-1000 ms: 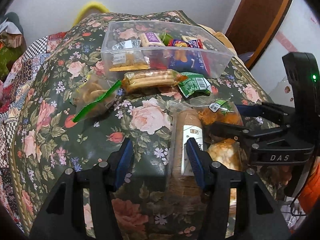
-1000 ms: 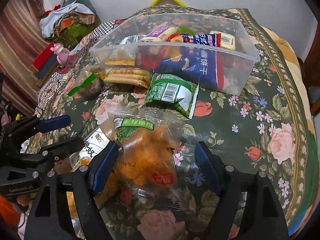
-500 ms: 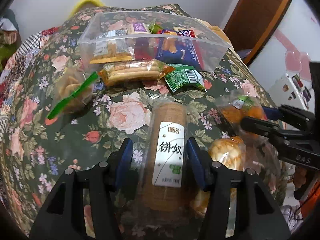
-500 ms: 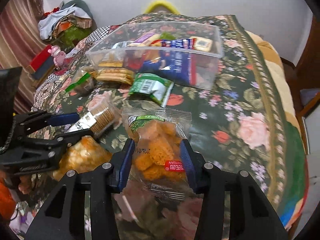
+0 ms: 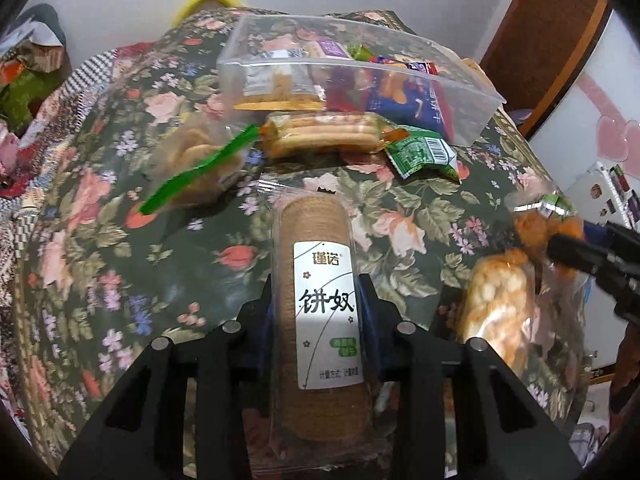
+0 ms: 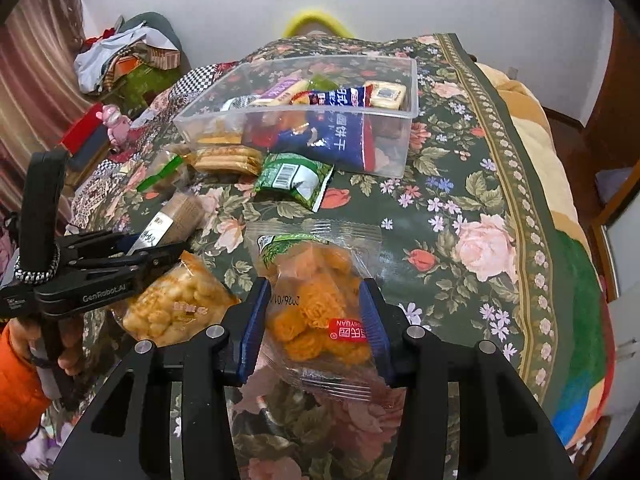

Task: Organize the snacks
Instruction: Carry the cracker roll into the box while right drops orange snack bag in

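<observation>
Your left gripper (image 5: 318, 300) is clamped on the biscuit sleeve (image 5: 316, 280), its blue pads pressing both long sides near the white label, and the sleeve runs straight out ahead of the fingers, over the floral cloth (image 5: 100, 240). Your right gripper (image 6: 316, 312) is closed on the orange snack bag (image 6: 316, 304), pads squeezing the clear wrapper from both sides, with the bag's green-printed top sticking out past the fingertips. Between the two tools, just left of the right gripper's fingers, lies a pale puffed-snack bag (image 6: 176, 304) on the cloth; from the left wrist view it sits off to the right of the sleeve. Farther out, a green packet (image 6: 294, 178) with a barcode lies flat on the cloth, just in front of the clear bin (image 6: 408, 136). Left of it a biscuit pack (image 5: 324, 134) rests against the bin's near wall, and a bag with a green strip (image 5: 196, 160) lies further left still. The bin stands beyond all of these, holding a blue pack (image 6: 328, 132) leaning on its front wall and several smaller wrapped snacks behind it. Both held items are well short of the bin.
</observation>
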Demonstrator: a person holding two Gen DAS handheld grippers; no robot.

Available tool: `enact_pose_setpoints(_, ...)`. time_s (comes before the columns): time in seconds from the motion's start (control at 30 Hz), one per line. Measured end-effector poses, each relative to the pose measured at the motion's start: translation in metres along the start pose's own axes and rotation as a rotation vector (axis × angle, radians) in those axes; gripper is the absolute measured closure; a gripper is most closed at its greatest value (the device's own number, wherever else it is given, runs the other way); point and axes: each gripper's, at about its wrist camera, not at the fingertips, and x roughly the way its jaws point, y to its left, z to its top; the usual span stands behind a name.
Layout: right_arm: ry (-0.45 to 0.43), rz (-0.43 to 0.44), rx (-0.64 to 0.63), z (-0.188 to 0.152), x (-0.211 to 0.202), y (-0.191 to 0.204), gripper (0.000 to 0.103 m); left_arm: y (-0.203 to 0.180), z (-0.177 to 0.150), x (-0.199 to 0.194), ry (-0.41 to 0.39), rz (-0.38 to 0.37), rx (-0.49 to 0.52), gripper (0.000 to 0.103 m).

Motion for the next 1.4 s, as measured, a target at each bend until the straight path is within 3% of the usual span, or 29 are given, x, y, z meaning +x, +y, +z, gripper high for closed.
enact_pose_setpoints(0.37, -0.093, -0.013, 0.002, 0.023, -0.020, 0.005, 0.063, -0.003, 0.014, -0.044, -0.117, -0.016, 0.007, 0.070)
enact_pose_setpoints(0.77, -0.192, -0.026, -0.003, 0.066, -0.032, 0.002, 0.064, -0.001, 0.066, -0.077, -0.249, -0.029, 0.002, 0.070)
enact_pose_setpoints(1.1, -0.255, -0.026, 0.013, 0.113, -0.023, -0.003, 0.064, 0.002, 0.118, -0.075, -0.313, -0.007, 0.017, 0.070)
enact_pose_setpoints(1.4, -0.249, -0.029, 0.020, 0.148, 0.007, -0.007, 0.064, 0.014, 0.165, -0.042, -0.308, 0.003, 0.002, 0.070)
